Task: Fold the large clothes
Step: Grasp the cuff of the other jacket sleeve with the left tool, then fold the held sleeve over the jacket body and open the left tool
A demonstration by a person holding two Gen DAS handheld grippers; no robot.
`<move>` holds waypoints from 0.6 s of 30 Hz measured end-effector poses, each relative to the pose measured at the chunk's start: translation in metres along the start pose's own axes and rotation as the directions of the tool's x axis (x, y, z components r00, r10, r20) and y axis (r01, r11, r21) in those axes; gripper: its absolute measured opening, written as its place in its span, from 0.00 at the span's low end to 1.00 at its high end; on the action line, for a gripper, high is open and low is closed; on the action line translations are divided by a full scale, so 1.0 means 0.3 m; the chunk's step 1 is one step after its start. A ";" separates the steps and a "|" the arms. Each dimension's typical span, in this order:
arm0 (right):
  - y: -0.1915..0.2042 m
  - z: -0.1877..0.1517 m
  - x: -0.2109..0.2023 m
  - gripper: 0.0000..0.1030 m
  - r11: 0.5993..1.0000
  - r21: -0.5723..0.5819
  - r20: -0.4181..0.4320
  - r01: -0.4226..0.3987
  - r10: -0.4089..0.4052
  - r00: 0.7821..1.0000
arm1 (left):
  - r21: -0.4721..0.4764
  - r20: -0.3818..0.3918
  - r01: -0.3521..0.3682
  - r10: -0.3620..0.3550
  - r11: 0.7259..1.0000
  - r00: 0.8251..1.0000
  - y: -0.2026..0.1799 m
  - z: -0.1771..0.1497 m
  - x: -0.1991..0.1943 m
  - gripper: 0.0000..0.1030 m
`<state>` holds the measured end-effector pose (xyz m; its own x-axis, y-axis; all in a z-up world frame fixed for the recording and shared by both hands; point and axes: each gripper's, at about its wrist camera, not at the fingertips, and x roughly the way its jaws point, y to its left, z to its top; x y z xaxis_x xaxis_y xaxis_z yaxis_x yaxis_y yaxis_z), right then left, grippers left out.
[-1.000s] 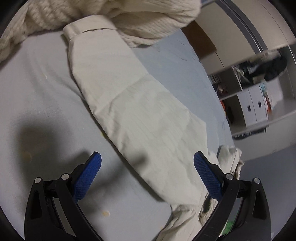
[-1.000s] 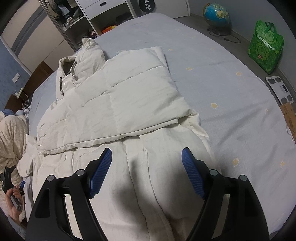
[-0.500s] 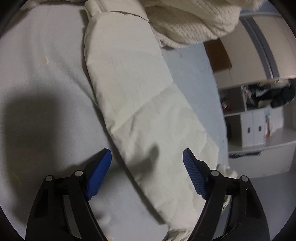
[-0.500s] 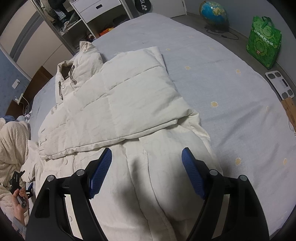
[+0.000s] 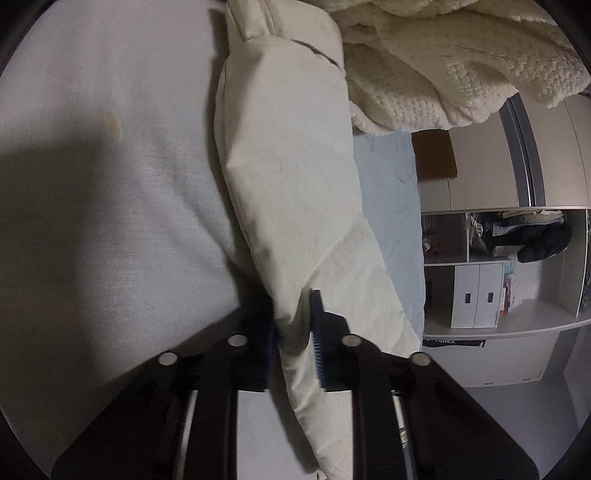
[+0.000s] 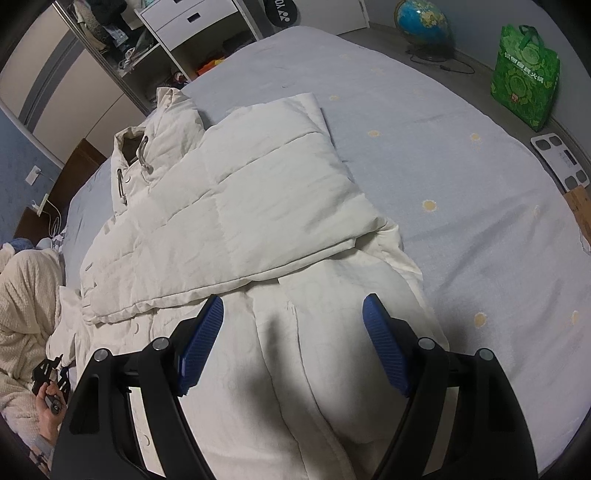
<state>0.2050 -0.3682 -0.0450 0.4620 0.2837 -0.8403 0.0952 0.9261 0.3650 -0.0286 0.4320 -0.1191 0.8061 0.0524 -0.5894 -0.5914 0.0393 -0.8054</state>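
A cream padded jacket [image 6: 240, 206] lies on the pale blue bed [image 6: 461, 166], one side folded across its body and the collar at the far left. Its other sleeve [image 5: 291, 177] stretches away over the sheet in the left wrist view. My left gripper [image 5: 295, 314] is closing, and its blue pads pinch a fold at that sleeve's near part. My right gripper [image 6: 291, 314] hovers open over the jacket's lower front, with nothing between its fingers. A hand [image 6: 48, 413] holding the other gripper shows at the lower left of the right wrist view.
A cream knit sleeve of the person [image 5: 424, 62] hangs over the far end of the jacket sleeve. Shelves with white drawers [image 5: 476, 295] stand beyond the bed. A green bag [image 6: 524, 74], a globe [image 6: 421, 26] and a scale [image 6: 561, 162] are on the floor.
My left gripper has come down and forward onto the sleeve, rolled a little, and its jaws have gone from wide open to pinching the fabric. The right gripper has stayed put.
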 end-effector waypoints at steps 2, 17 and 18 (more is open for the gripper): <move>-0.001 0.001 0.001 0.72 1.000 0.000 0.000 -0.003 0.003 1.000 | 0.017 0.012 0.000 0.000 1.000 1.000 -0.023 -0.004 -0.005 0.09; -0.008 0.000 -0.009 0.72 0.999 0.031 0.012 -0.039 0.039 0.999 | 0.364 0.072 0.089 -0.123 0.927 0.990 -0.377 -0.160 -0.116 0.04; -0.009 0.000 -0.010 0.72 0.999 0.032 0.013 -0.041 0.041 0.999 | 0.383 0.071 0.092 -0.128 0.919 0.989 -0.397 -0.175 -0.120 0.04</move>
<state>0.2035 -0.3716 -0.0436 0.4768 0.3178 -0.8195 0.1047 0.9052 0.4119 0.0139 0.3731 -0.0054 0.8720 0.1175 -0.4753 -0.4769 0.4232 -0.7704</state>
